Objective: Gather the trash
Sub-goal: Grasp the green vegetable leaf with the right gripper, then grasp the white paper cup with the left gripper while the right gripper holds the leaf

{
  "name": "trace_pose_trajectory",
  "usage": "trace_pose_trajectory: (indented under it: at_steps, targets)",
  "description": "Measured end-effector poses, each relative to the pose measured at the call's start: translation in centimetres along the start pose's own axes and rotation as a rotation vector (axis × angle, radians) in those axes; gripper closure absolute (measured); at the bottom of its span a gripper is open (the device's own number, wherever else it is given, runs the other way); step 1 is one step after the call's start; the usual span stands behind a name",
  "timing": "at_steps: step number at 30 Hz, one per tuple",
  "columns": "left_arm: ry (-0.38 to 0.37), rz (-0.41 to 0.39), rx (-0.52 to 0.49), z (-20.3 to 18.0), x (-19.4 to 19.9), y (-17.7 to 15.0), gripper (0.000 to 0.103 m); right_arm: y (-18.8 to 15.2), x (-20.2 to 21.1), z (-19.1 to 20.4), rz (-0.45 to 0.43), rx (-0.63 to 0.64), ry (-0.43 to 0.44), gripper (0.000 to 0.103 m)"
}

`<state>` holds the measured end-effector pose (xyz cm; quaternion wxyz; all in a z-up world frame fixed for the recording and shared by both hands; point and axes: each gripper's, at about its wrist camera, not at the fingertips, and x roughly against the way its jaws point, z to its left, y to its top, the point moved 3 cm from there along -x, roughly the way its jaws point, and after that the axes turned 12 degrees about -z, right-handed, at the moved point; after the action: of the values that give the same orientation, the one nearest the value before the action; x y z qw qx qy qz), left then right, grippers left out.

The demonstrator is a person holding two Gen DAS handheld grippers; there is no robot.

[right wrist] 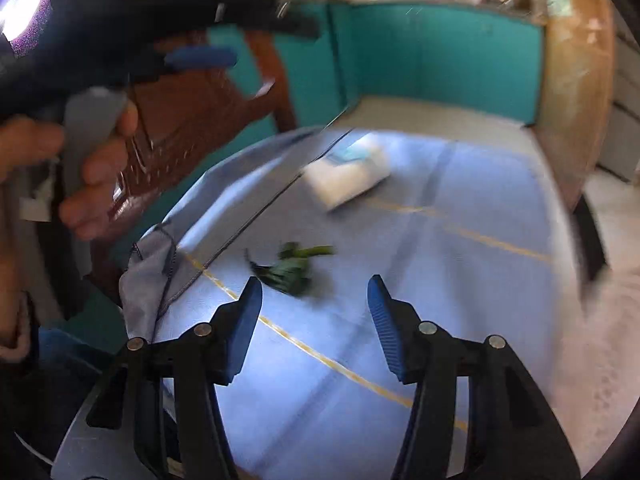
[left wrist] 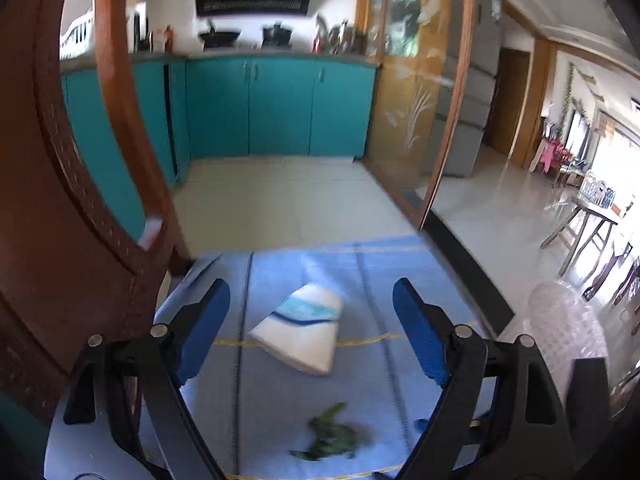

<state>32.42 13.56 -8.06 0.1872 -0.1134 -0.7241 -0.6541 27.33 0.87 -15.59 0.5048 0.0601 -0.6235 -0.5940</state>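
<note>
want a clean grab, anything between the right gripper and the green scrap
Nothing: in the right wrist view only bare blue cloth lies between the open right gripper and the green scrap.

Blue yellow-lined tablecloth (left wrist: 360, 392), teal cabinets (left wrist: 280, 108).

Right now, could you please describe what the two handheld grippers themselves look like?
Both the left gripper and right gripper have black angular linkage arms with silver pivot pins and blue ribbed fingers. The right view shows the left one's grey handle.
</note>
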Motion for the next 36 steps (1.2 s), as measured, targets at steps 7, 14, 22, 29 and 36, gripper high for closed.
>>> trace_pose_trajectory:
  at_steps: [7,14,22,29,36]
  targets:
    - [0.013,0.076,-0.006,2.0,-2.9,-1.8,0.018,-0.6,-6.3,1.5,0.113,0.011,-0.001,0.080]
    - [-0.027,0.140,-0.047,0.5,-6.1,-3.9,0.007,-1.1,-4.4,1.4,0.080,-0.005,0.010,0.088]
    - [-0.019,0.260,-0.258,-2.9,-11.7,-7.0,0.006,-2.1,-0.5,-0.6,0.062,-0.024,-0.036,0.088]
    - [-0.049,0.345,-0.238,-2.9,-12.1,-8.3,0.037,-2.1,1.1,-2.6,0.049,-0.052,-0.063,0.088]
    - [-0.048,0.331,-0.178,-1.2,-10.1,-8.0,0.072,-2.0,2.1,-1.6,0.030,-0.024,-0.059,0.088]
